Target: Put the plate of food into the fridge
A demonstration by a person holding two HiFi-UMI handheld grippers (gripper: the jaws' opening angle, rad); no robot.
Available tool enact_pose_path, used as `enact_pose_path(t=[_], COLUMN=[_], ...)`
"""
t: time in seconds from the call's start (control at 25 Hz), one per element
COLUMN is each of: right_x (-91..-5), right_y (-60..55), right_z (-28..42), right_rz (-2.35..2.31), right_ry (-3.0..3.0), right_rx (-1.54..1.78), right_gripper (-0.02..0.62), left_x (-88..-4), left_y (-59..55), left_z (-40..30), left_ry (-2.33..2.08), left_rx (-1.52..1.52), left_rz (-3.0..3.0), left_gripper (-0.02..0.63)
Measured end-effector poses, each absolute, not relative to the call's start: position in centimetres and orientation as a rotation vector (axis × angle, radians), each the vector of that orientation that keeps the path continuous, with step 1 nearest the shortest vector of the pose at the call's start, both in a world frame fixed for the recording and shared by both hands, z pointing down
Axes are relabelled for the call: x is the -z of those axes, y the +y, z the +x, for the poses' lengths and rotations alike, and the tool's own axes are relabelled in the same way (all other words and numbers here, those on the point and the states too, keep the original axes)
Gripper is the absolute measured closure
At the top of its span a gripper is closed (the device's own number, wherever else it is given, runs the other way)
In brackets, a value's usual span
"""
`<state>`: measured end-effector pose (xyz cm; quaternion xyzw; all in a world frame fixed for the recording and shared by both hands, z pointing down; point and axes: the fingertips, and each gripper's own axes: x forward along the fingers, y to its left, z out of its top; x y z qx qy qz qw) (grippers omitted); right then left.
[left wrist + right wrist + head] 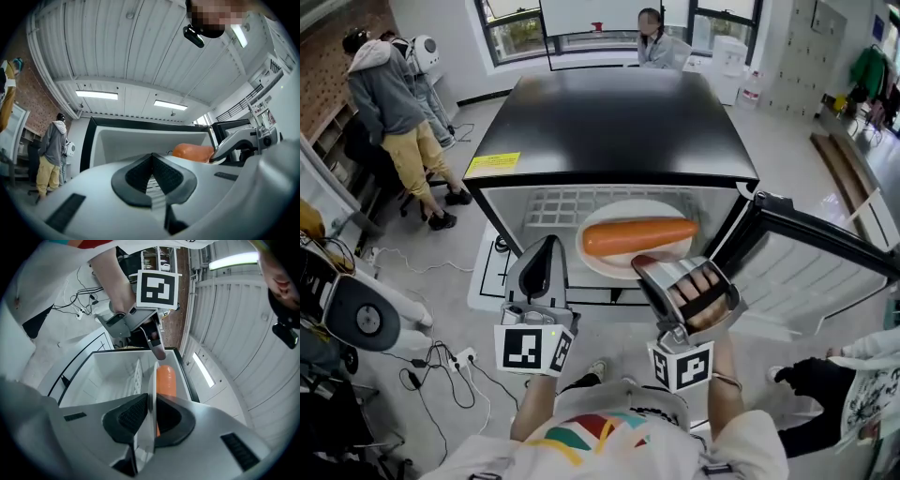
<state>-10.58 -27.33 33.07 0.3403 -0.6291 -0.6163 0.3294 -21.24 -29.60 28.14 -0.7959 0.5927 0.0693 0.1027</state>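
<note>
A white plate (628,210) bearing a long orange piece of food (639,235) hangs level in the mouth of the small black fridge (609,122). My right gripper (645,265) is shut on the plate's near rim. In the right gripper view the plate (153,380) runs edge-on between the jaws, with the food (166,380) on its right side. My left gripper (551,242) is shut and holds nothing; it sits just left of the plate at the fridge opening. The food (192,152) also shows in the left gripper view.
The fridge door (806,253) stands swung open to the right. A white wire shelf (548,208) lies inside. People stand at the back left (389,103), and one sits by the window (654,37). Cables (450,361) trail on the floor at left.
</note>
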Motion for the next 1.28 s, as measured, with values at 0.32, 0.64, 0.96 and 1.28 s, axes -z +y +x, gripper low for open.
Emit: enact_pose_path(t=[0.32,0.64,0.96,1.28], right_x=[-32.7,-33.1,-34.1,-35.7], right_y=[-30.9,-34.3,-36.8,-39.0], right_z=[-13.2,-14.8,-15.0,-15.1], right_rz=[0.914,0.881,0.834,0.764], right_ry=[-1.596,-1.595,-1.628,-1.664], right_rx=[1.551,1.48,1.378,1.301], right_gripper=[0.557,0.557,0.557,0.557], left_x=[-28.3,-29.1,-30.4,-31.3], left_y=[-33.0,-35.2,-36.4,-36.7], left_z=[-23.2,-23.4,-23.1,-23.6], left_ry=[1.663,1.601,1.586,1.619], left_rx=[-0.229,-0.218,-0.199,-0.2], left_rz=[-2.423,-2.487,-2.541,-2.549], left_gripper=[0.6,0.6,0.6,0.6])
